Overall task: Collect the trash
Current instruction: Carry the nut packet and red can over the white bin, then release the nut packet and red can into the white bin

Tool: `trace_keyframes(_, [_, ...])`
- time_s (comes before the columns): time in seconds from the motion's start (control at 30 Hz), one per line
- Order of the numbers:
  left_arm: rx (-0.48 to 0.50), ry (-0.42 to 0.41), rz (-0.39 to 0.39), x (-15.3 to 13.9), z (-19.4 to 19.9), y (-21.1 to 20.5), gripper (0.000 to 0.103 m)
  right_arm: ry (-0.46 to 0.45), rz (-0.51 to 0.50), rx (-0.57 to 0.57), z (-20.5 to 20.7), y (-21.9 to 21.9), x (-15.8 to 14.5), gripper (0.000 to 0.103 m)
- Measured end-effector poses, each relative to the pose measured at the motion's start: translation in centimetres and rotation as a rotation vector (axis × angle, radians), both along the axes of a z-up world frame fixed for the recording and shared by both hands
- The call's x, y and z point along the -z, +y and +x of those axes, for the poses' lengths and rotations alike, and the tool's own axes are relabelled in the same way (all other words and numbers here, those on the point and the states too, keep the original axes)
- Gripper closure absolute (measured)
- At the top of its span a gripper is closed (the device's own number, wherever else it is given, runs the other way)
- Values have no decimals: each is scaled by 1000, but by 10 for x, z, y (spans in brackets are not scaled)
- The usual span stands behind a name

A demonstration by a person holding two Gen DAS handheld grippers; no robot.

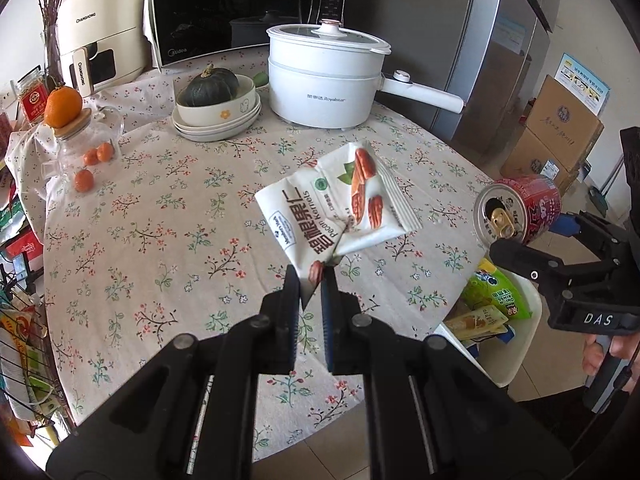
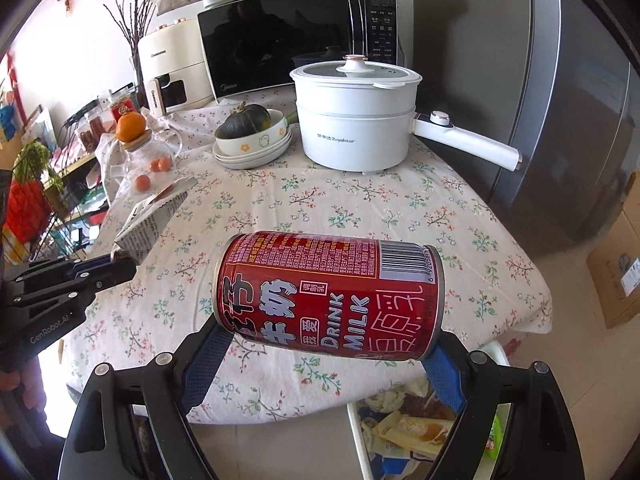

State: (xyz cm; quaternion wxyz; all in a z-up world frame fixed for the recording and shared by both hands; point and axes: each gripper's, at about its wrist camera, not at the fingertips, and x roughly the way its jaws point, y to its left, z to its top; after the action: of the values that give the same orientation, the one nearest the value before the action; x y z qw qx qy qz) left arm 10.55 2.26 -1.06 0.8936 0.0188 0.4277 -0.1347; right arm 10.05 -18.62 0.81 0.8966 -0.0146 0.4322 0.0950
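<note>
Pot [image 1: 324,80] and squash [image 1: 208,87] behind wrapper [image 1: 340,204]

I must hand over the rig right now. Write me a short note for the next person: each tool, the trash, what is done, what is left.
Left tool: shut on the pecan kernels packet, lifted above the table.
Right tool: shut on the red milk can, held sideways by its ends.
Trash bin: beside the table's edge, already holding wrappers.
Done: both items picked up.
Left: drop both into the bin.
</note>
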Motion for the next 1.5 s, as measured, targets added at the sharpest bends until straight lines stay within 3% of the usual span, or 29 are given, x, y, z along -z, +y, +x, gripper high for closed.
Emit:
trace_keyframes(0.27, [45, 66, 12, 25, -21, -25, 92, 125, 32, 60, -28, -27, 29, 14])
trace_keyframes(0.37, [68, 82, 22, 32, -25, -37, 91, 169, 95, 81, -33, -40, 34, 14])
trace_keyframes(0.93, [274, 135, 102, 69, -51, -129, 91, 224, 120, 265, -60, -139, 55, 14])
trace_keyframes(1.37, [385, 109, 134, 87, -47, -197, 89, 254, 114, 364, -83, -196, 71, 14])
trace_keyframes(1.43, [398, 103, 121, 89, -45, -201, 86, 260, 114, 379, -84, -201, 74, 14])
trace_keyframes(1.5, [404, 88, 116, 89, -44, -203, 77, 267, 114, 389, -84, -206, 75, 14])
